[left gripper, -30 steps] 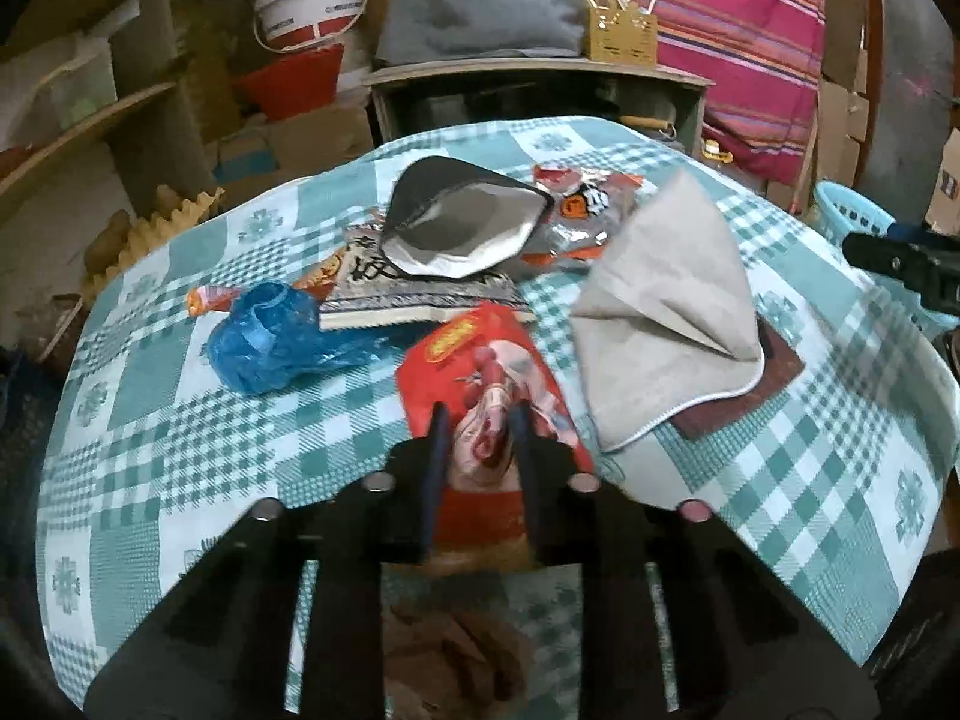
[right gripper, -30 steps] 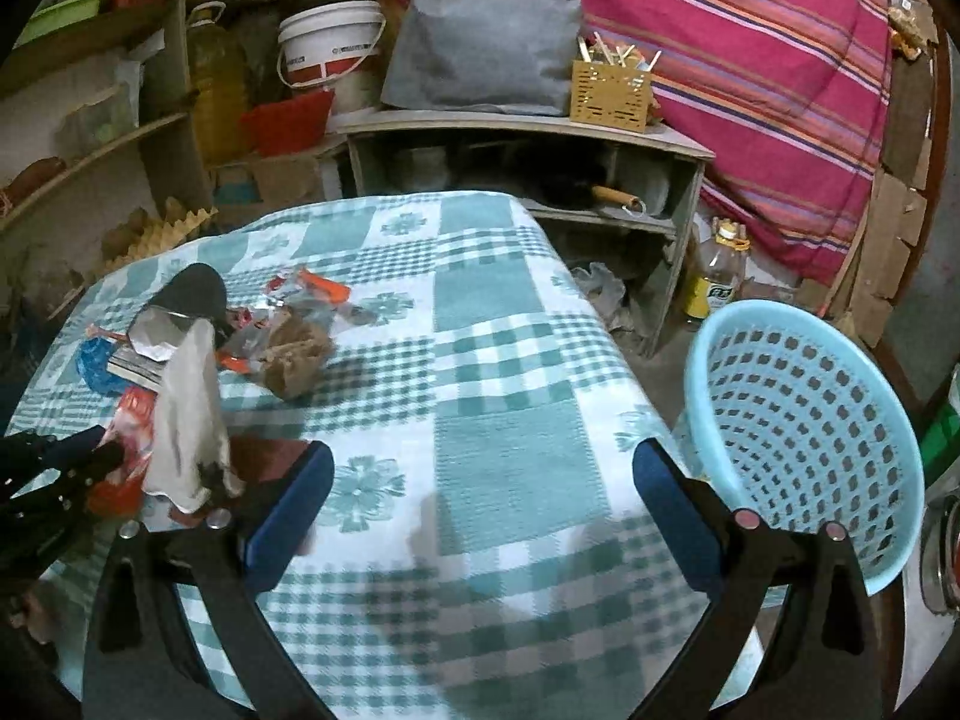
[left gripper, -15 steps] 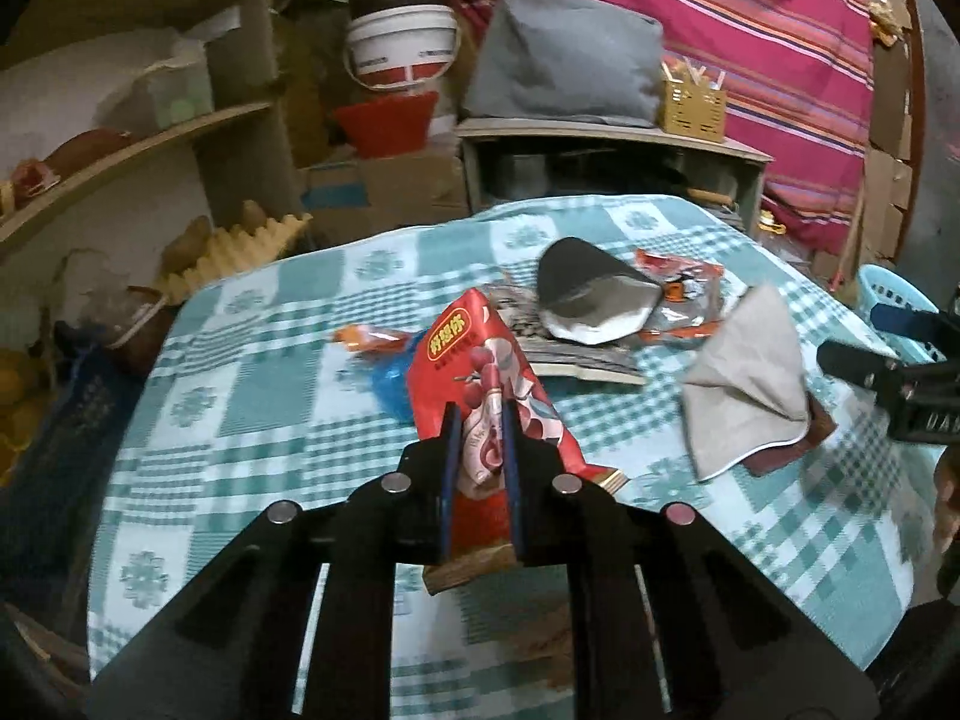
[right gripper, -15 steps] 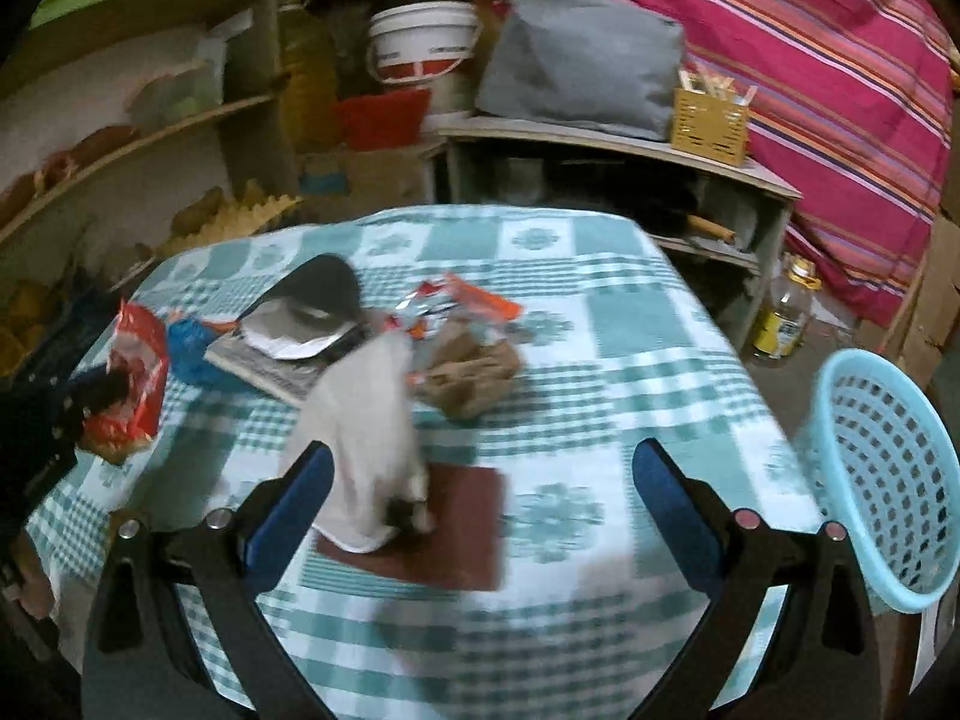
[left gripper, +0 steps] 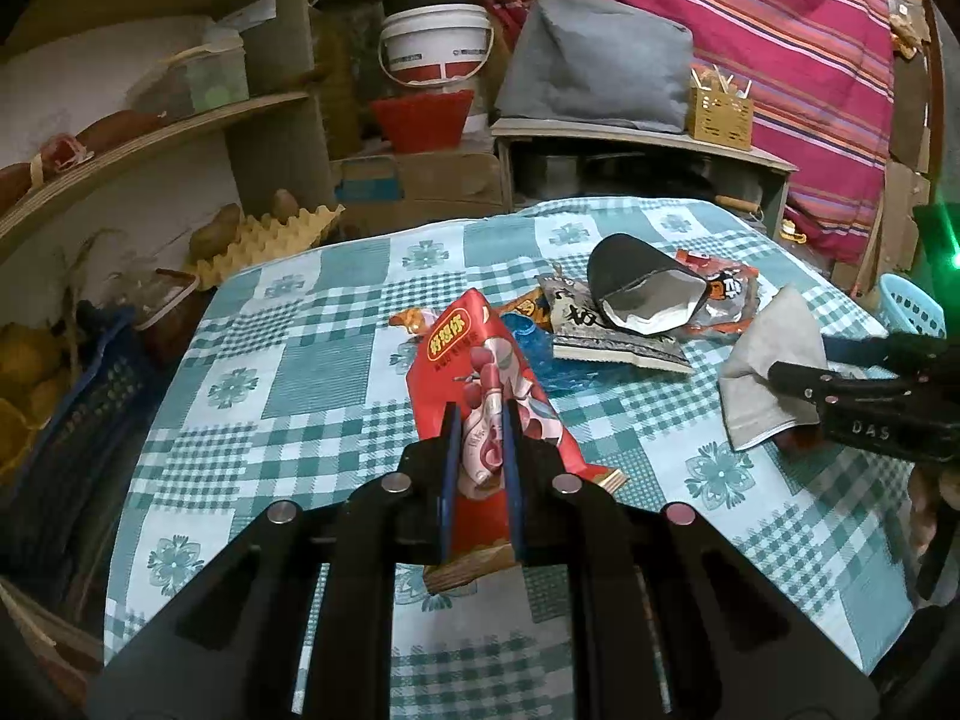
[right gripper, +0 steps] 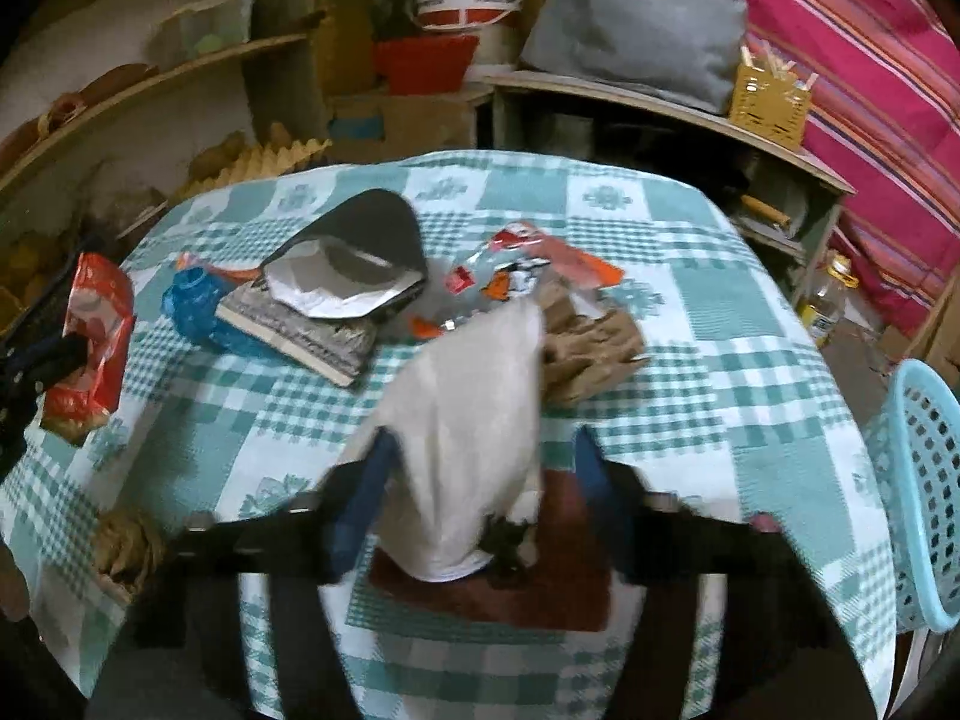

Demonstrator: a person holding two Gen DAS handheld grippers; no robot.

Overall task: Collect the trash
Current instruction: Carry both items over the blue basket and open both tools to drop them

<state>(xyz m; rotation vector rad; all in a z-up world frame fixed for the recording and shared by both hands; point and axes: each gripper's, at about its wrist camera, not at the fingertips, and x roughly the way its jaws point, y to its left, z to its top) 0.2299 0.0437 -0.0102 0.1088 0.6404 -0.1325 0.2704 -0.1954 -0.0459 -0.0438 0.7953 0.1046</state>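
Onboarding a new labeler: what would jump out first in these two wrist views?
The red snack bag, pinched upright off the checked tablecloth by the left gripper, dominates the left view. In the right view, the right gripper straddles a pale cloth standing peaked over a dark red mat. Behind sits a clump of wrappers with an open black foil pouch; a light blue basket waits at the table's right edge.

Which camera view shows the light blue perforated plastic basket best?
The right wrist view: the light blue perforated plastic basket shows its rim and holed wall beside the table. The left wrist view catches only a small part of it at the far right.
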